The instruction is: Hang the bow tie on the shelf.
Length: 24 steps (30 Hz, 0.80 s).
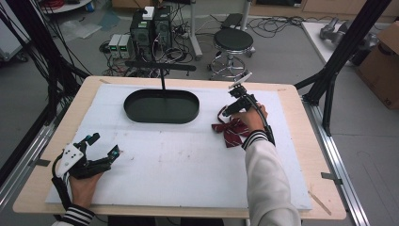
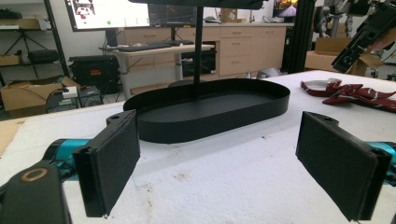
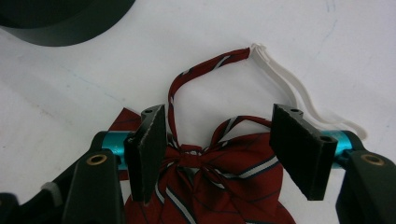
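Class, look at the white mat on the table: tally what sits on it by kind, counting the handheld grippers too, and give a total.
Black oval tray: 1
Red striped bow tie: 1
Grippers: 2, the left gripper open over bare mat, the right gripper open astride the bow tie's knot
Total: 4

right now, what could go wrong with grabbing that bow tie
1. The right gripper straddles the bow tie's knot with its pads not yet pressing; closing off-centre may pinch only a loose fold.
2. The strap and white clasp trail free and could snag on the black tray rim when lifted.
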Available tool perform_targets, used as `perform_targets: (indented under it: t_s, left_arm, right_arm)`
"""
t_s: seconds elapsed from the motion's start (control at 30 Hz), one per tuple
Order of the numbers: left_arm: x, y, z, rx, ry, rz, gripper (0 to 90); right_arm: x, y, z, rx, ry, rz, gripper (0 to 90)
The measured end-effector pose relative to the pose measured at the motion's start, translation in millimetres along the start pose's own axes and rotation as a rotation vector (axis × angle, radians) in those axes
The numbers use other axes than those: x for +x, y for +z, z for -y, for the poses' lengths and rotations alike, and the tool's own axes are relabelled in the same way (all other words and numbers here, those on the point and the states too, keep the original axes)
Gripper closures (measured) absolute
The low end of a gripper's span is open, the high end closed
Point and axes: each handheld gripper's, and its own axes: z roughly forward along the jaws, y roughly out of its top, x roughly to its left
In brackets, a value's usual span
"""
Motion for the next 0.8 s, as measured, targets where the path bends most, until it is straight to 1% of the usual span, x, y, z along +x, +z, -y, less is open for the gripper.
perform_targets:
  t_s: [0.07, 0.1, 0.13, 0.17, 0.27, 0.43, 0.47, 0.5, 0.57, 0.8]
  left_arm:
    - [0.2, 0.1, 0.1, -0.002, -0.003, 0.0, 14.0]
    - [0.1, 0.1, 0.0, -0.002, -0.002, 0.0, 14.1]
    - [0.1, 0.0, 0.0, -0.001, 0.0, 0.0, 14.1]
    - [0.0, 0.0, 0.0, 0.0, 0.0, 0.001, 14.0]
    - [0.0, -0.1, 0.0, -0.001, 0.0, 0.001, 14.1]
    - [0.0, -0.1, 0.1, -0.005, -0.002, 0.001, 14.1]
    - [0.1, 0.0, 0.2, -0.006, -0.004, 0.001, 14.1]
    - [0.3, 0.0, 0.2, -0.006, -0.005, 0.002, 14.1]
    - [0.3, 0.0, 0.2, -0.005, -0.007, 0.002, 14.1]
    - [0.4, -0.1, 0.2, -0.005, -0.006, 0.001, 14.1]
  right_arm:
    - [0.4, 2.2, -0.3, 0.011, 0.008, 0.001, 39.8]
    - [0.8, 3.7, -0.3, 0.015, 0.018, 0.0, 39.8]
    - [1.5, 7.3, -0.4, 0.027, 0.039, 0.001, 40.1]
    - [1.5, 7.3, -0.4, 0.027, 0.039, 0.001, 40.1]
    - [3.4, 13.1, -0.6, 0.05, 0.064, 0.007, 40.5]
    - [2.0, 22.3, -1.0, 0.075, 0.097, 0.021, 45.2]
    - [1.4, 23.9, -1.0, 0.08, 0.106, 0.024, 46.3]
    - [0.4, 27.0, -0.9, 0.091, 0.125, 0.023, 48.9]
    - [-0.3, 28.5, -0.8, 0.094, 0.129, 0.023, 49.8]
    - [-1.1, 36.3, -0.9, 0.137, 0.151, 0.027, 58.2]
